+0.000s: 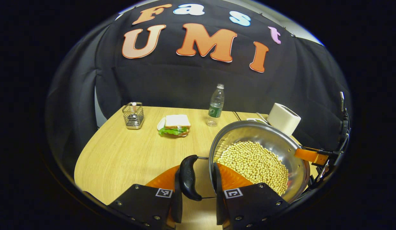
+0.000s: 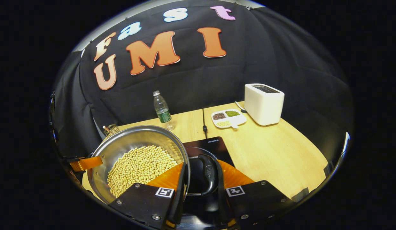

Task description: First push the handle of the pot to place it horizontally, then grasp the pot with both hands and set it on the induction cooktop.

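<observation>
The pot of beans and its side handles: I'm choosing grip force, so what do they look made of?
The round silver pot looks like polished stainless steel: its inner wall mirrors light above the pale beans. The curved black side handle looks like moulded plastic with a satin sheen, on thin metal wire. The black handle opposite looks the same. None of this is certain.

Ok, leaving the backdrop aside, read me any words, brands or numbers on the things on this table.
Induction cooktop: small pale mark near its back edge, too small to read.
Pot handle: moulded mark, blurred.
Water bottle: label print too small.
No other text legible.
</observation>
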`<move>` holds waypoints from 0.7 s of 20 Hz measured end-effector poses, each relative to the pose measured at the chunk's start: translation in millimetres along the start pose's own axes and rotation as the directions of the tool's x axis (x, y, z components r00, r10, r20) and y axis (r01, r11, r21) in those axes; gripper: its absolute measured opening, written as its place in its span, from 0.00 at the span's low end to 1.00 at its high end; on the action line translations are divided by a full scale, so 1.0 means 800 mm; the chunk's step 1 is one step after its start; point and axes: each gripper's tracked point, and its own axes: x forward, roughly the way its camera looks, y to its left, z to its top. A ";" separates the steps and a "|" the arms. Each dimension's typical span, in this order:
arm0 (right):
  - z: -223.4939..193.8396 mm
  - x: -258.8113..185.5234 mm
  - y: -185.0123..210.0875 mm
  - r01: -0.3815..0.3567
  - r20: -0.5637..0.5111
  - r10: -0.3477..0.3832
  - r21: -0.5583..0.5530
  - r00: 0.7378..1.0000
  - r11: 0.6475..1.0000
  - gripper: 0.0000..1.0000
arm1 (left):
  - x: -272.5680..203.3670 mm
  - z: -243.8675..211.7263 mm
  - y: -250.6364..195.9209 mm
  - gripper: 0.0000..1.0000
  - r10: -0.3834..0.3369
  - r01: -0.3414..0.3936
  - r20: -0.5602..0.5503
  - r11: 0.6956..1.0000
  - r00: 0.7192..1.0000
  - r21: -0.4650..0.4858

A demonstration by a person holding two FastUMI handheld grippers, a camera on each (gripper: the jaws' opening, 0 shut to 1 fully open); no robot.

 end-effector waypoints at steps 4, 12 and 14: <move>0.003 -0.002 -0.036 0.026 0.003 -0.026 0.019 1.000 0.999 0.45 | 0.011 -0.004 -0.036 0.43 -0.026 0.026 -0.014 1.000 1.000 0.015; -0.001 -0.003 -0.082 0.065 -0.012 -0.065 0.040 0.998 0.997 0.45 | 0.037 -0.020 -0.077 0.43 -0.059 0.060 -0.050 0.998 0.997 0.023; -0.002 -0.003 -0.085 0.067 -0.016 -0.066 0.040 0.998 0.997 0.45 | 0.039 -0.023 -0.080 0.43 -0.059 0.060 -0.053 0.998 0.997 0.019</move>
